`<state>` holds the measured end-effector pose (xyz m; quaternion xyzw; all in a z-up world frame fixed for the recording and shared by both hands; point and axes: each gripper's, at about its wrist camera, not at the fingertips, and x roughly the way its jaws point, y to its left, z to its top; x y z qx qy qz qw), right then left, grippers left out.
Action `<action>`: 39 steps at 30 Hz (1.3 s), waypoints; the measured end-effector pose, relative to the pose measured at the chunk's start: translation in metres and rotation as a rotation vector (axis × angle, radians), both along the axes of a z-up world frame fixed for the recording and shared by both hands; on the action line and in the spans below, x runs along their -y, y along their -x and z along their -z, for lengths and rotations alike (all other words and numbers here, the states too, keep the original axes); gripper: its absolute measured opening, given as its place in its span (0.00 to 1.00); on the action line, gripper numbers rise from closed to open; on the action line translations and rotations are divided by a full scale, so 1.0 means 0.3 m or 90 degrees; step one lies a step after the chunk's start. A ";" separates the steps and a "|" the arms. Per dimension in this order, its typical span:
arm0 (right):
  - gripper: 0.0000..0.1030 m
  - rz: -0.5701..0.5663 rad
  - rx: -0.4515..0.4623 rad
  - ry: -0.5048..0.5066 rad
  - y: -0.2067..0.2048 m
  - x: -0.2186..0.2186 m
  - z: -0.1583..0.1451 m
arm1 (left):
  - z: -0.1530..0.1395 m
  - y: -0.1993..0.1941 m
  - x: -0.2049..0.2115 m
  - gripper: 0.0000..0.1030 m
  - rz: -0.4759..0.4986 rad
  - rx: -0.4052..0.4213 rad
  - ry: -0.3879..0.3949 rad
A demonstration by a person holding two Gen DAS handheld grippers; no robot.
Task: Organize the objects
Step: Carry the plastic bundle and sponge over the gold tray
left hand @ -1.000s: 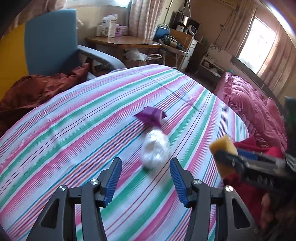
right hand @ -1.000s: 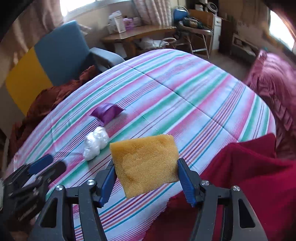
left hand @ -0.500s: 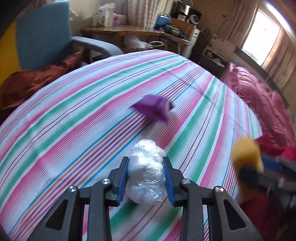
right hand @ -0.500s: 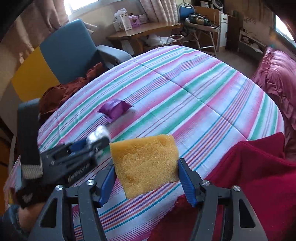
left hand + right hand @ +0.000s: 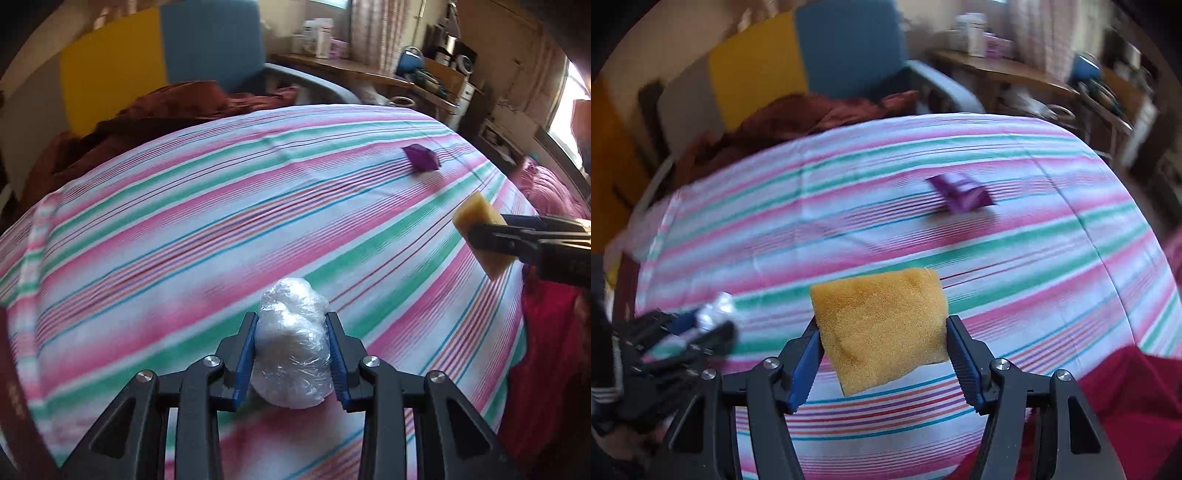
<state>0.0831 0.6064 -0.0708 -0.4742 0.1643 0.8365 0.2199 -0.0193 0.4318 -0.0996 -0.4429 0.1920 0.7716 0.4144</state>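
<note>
Striped bedspread (image 5: 207, 206) on the bed, blue chair (image 5: 214, 40) and cluttered desk (image 5: 354, 70) behind, red cloth (image 5: 1126, 391) at the near right edge; both of your hand-held grippers are loaded now; a second ago the left hand-held gripper (image 5: 291, 354) stood wide apart over the white plastic-wrapped bundle (image 5: 291, 343) as it lay on the bedspread; now its blue pads are clamped on the bundle's two sides and the bundle looks lifted clear of the cloth, though blur makes the gap hard to confirm; the right hand-held gripper (image 5: 882, 350) is clamped on the yellow sponge (image 5: 882, 328) exactly as before, sponge sticking out past the tips and held above the stripes; the view has swung in both cameras, so you are carrying both items across the bed, not standing still; the purple pouch (image 5: 421, 158) is the only item left lying on the bedspread, well apart from both hand-held grippers, toward the far right in the left wrist view; my read: pick of the bundle is done, so two of three items are in hand and next comes a drop-off; no bin or tray is visible in either view, so I can't tell you where they go; watch the bundle: the wrap is slick and squashy and could slide out if you swing fast.
</note>
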 end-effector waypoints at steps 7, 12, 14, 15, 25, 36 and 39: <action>0.63 -0.074 0.043 -0.018 0.047 0.074 0.040 | -0.080 -0.029 0.160 0.34 -0.033 -0.033 -0.027; 0.63 -0.100 0.054 -0.024 0.065 0.106 0.053 | -0.163 -0.041 0.270 0.34 -0.054 -0.059 -0.060; 0.63 -0.108 0.057 -0.023 0.071 0.114 0.056 | -0.187 -0.042 0.296 0.34 -0.063 -0.069 -0.070; 0.63 -0.112 0.061 -0.021 0.075 0.120 0.059 | -0.202 -0.043 0.317 0.34 -0.069 -0.075 -0.074; 0.63 -0.166 0.048 -0.007 0.157 0.284 0.021 | -0.288 -0.034 0.493 0.34 -0.125 -0.098 -0.110; 0.63 -0.283 -0.033 0.024 0.319 0.637 -0.101 | -0.305 0.012 0.760 0.34 -0.221 -0.084 -0.142; 0.63 -0.324 -0.061 0.026 0.353 0.750 -0.150 | -0.316 0.023 0.877 0.34 -0.263 -0.080 -0.158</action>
